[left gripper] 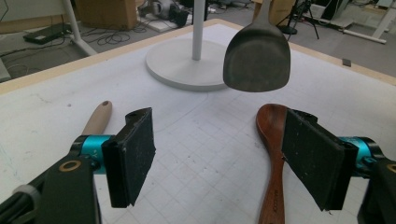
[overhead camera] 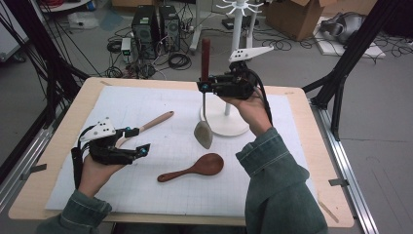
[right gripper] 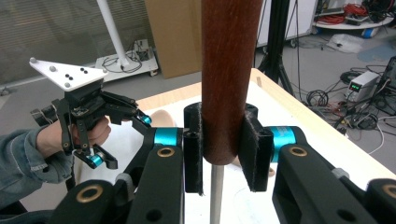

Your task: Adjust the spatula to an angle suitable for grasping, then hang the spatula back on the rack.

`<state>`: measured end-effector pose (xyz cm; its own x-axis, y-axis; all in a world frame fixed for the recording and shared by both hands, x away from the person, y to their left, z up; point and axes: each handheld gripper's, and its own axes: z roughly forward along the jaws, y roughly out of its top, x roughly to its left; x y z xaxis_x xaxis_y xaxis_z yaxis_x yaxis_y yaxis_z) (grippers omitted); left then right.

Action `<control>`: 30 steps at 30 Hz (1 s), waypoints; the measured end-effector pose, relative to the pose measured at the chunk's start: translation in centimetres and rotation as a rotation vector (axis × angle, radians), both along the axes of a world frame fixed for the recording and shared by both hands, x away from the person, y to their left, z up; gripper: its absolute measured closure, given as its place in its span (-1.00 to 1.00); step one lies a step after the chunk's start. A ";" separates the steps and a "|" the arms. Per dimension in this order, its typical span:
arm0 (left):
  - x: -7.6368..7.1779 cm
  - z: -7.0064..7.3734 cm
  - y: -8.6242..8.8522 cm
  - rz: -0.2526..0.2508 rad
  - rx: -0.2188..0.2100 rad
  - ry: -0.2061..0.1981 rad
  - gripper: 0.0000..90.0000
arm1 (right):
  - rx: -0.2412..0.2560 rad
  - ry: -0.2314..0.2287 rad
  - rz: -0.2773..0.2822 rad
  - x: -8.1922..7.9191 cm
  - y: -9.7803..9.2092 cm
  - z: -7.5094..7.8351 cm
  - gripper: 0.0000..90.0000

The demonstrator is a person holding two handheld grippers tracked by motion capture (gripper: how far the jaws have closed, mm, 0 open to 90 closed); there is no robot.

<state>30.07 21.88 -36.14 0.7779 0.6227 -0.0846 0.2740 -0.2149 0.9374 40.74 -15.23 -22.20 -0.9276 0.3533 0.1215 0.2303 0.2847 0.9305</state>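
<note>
The right gripper [overhead camera: 208,86] pinched the spatula [overhead camera: 203,133] upright just beside the white rack [overhead camera: 229,124] — not yet hung. The left gripper [overhead camera: 136,142] was spread, and two spoons lay near the rack — still waiting.

- Even, soft overhead light; faint shadows under the spatula [overhead camera: 203,133] toward 6 o'clock
- Close jaws in both gripper views slightly blurred
- No glare

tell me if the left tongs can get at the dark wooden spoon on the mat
Probably yes. The left tongs are open, and the dark wooden spoon lies flat just ahead by one pad, with bare mat between.
</note>
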 end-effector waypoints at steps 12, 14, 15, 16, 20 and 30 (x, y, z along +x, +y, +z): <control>0.0 0.3 0.4 0.011 -0.003 -0.004 -0.45 | -0.016 -0.003 -0.020 1.4 -0.8 1.7 0.64; -0.1 0.4 0.4 0.010 -0.002 -0.005 -0.45 | -0.019 -0.010 -0.023 1.6 -0.8 2.1 0.64; -0.1 0.4 0.4 0.012 -0.004 -0.008 -0.45 | -0.018 -0.009 -0.022 1.6 -0.8 2.3 0.64; -0.1 0.5 0.4 0.009 -0.002 -0.010 -0.45 | -0.016 -0.008 -0.022 1.7 -0.9 2.4 0.64; -0.3 0.7 0.3 0.006 -0.007 -0.020 -0.45 | 0.002 -0.009 -0.028 2.1 -1.4 2.9 0.64; -0.1 0.4 0.4 0.003 -0.010 -0.011 -0.45 | 0.019 0.019 -0.079 3.9 -2.2 3.4 0.64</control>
